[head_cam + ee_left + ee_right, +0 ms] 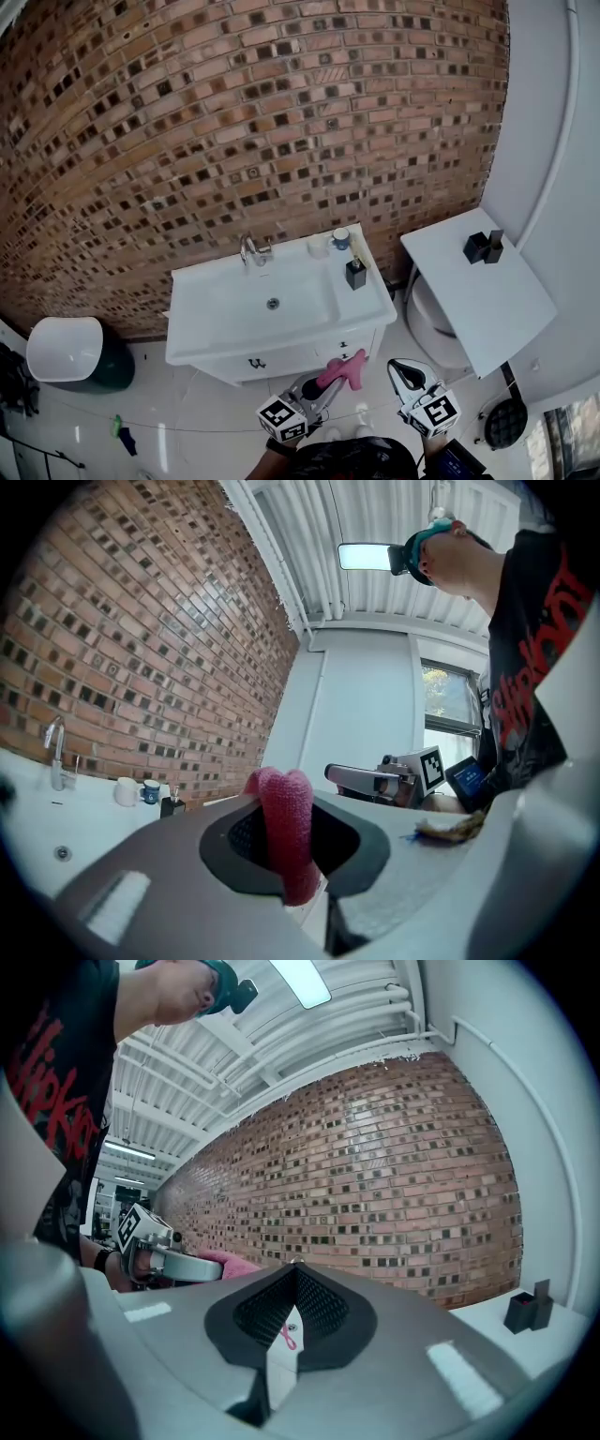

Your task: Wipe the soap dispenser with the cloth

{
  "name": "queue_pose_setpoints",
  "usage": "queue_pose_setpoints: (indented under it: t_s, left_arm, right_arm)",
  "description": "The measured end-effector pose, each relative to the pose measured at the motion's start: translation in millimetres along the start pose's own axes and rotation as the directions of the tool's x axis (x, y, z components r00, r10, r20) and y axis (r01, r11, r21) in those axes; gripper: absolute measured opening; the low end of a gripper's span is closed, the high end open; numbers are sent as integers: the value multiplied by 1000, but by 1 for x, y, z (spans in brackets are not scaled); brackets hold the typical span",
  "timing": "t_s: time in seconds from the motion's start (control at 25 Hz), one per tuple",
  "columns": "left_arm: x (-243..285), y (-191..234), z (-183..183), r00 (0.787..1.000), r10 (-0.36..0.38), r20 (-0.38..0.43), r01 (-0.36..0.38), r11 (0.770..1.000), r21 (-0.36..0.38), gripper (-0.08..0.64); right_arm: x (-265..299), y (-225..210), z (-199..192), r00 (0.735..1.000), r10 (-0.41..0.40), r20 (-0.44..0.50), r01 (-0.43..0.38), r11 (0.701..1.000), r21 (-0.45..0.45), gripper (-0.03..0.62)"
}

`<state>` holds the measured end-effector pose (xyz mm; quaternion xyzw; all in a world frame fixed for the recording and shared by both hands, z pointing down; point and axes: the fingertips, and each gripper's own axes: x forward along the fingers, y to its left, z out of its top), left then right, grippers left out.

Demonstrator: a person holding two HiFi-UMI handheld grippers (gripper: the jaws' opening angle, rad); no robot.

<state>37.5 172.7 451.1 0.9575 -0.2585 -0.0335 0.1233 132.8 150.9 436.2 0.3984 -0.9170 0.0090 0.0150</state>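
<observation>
**Head view.** Fingers of the left gripper (319, 386) pinch a pink cloth (341, 370), which projects ahead of them. The right gripper (405, 374) sits just beside it, low in the frame. The soap dispenser (355, 272), a dark block, stands upright on the white tabletop (373, 305) to the right of the basin, well apart from both grippers and ahead of them.

**Left gripper view.** The cloth (284, 829) is clamped between the two fingers and folds over above them. The dispenser (172, 806) appears small and far off to the left, next to two cups (136, 791).

**Right gripper view.** The fingers are pressed together with nothing between them. The dispenser is not in this view.

**Step in hand (judged).** This is the approach; wiping has not begun. The next move calls for carrying the cloth forward until it touches the dispenser. If the right gripper is to steady the dispenser, its fingers must spread first.
</observation>
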Motion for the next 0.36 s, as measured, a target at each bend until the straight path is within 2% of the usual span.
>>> queue_pose_setpoints:
  t_s: [0.2,0.36]
  left_arm:
    - [11,-5,2,1000,-20,-6,20,1000,-5,46]
    - [43,-8,10,998,-56,24,56,998,23,45]
  right_arm:
    - [-6,-2,5,1000,-7,12,7,1000,16,0]
    - [-8,-28,4,1000,-11,0,11,1000,-11,0]
